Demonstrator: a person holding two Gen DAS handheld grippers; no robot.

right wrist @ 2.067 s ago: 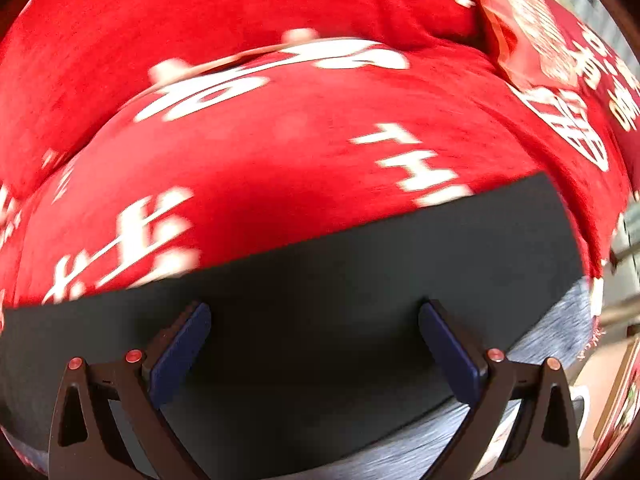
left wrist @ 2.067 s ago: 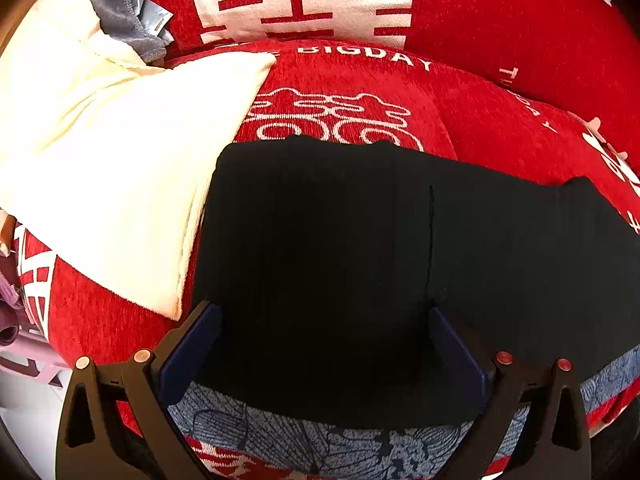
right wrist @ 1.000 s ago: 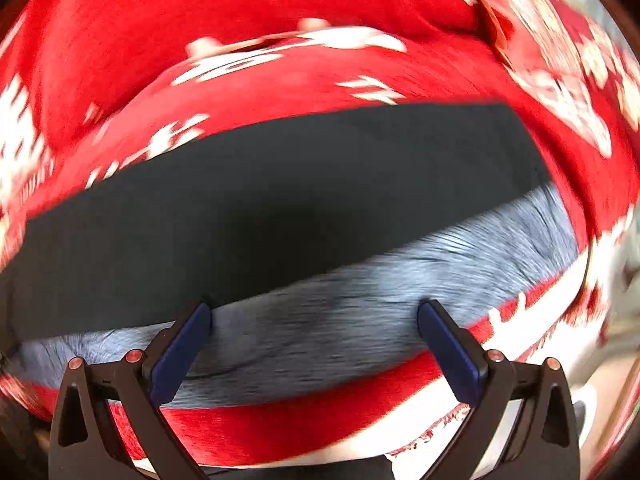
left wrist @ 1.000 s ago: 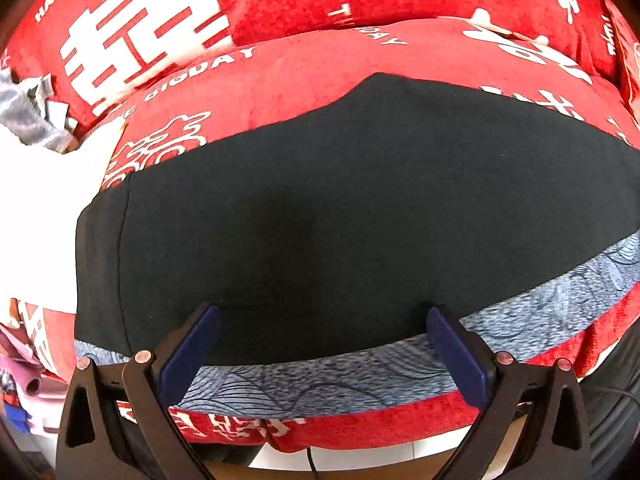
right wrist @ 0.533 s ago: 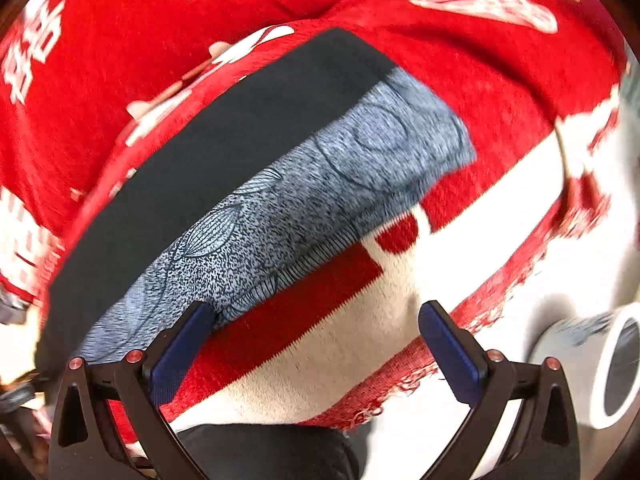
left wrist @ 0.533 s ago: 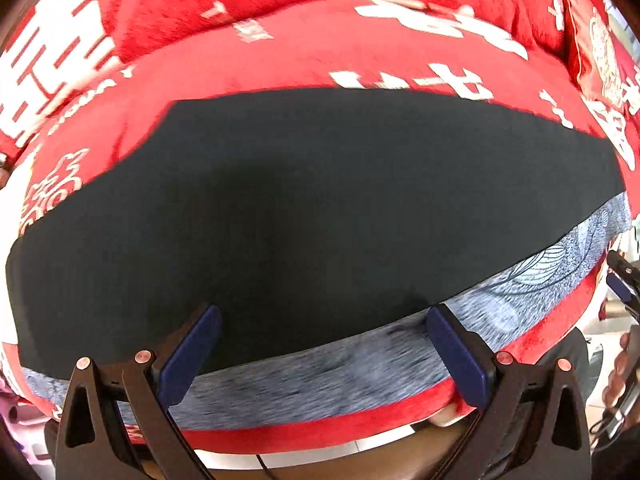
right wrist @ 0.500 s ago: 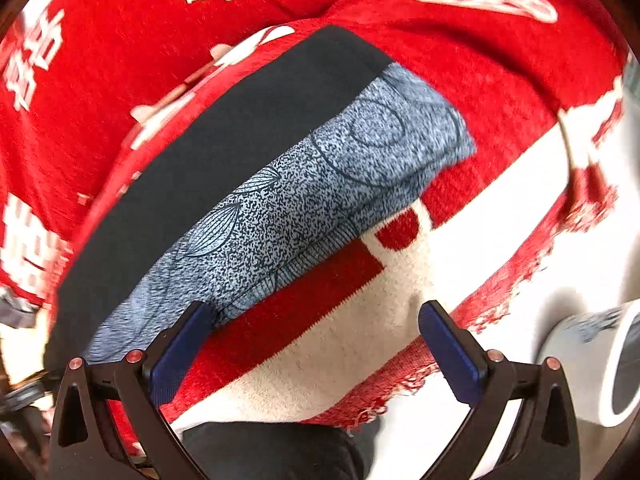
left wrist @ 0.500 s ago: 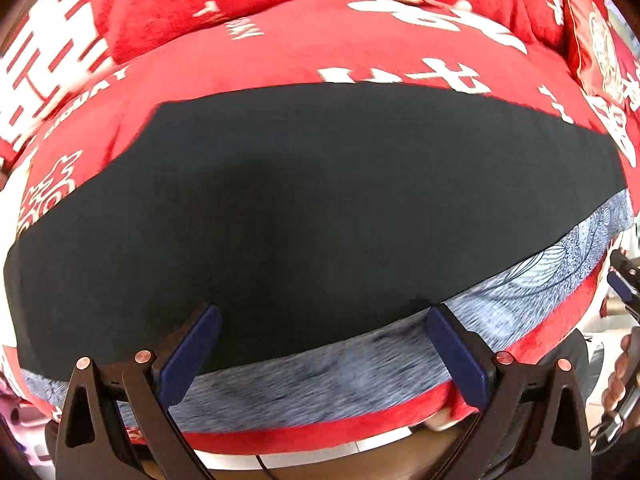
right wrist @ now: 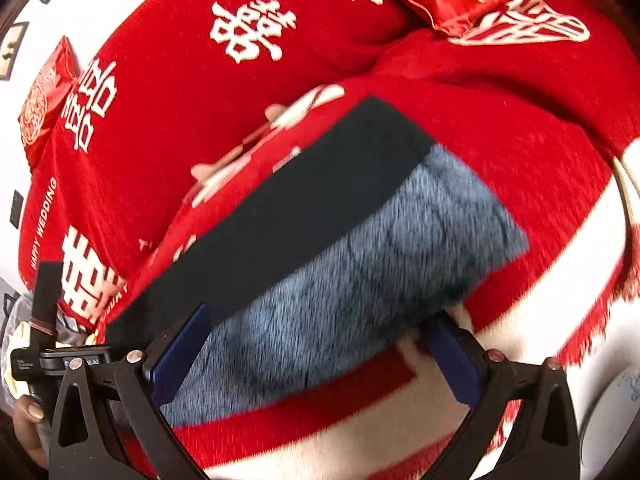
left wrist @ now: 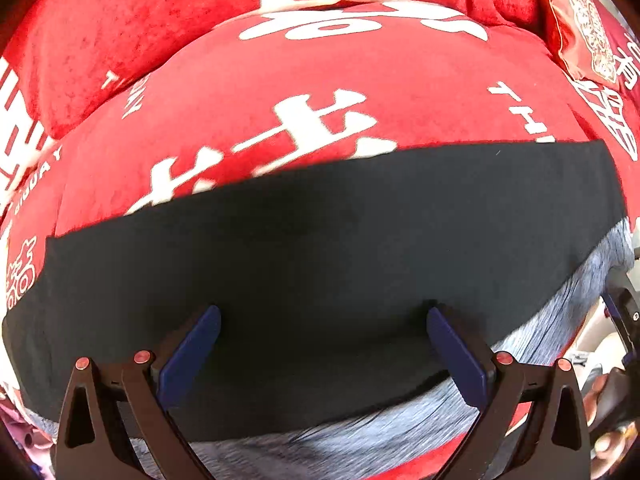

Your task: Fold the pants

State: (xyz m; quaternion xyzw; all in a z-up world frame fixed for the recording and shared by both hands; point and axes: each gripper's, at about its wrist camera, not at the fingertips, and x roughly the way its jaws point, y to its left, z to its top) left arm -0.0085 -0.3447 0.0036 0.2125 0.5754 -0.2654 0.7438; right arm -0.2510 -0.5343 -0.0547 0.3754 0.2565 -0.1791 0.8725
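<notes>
The black pants (left wrist: 340, 264) are lying flat across the lower half of the frame, over a grey patterned cloth (right wrist: 352, 280) on the red sofa (left wrist: 320, 92). Both the left tool (left wrist: 322, 346) and right tool (right wrist: 316, 354) are hovering with fingers apart, gripping nothing.

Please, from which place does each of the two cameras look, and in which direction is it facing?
Left wrist: sits on the left claw, looks forward and down at the black pants on the red sofa cover; both open fingers show.
Right wrist: sits on the right claw, looks along the pants' end and the grey patterned cloth; both open fingers and, at lower left, a hand show.
Shared: pants, grey cloth, red cover.
</notes>
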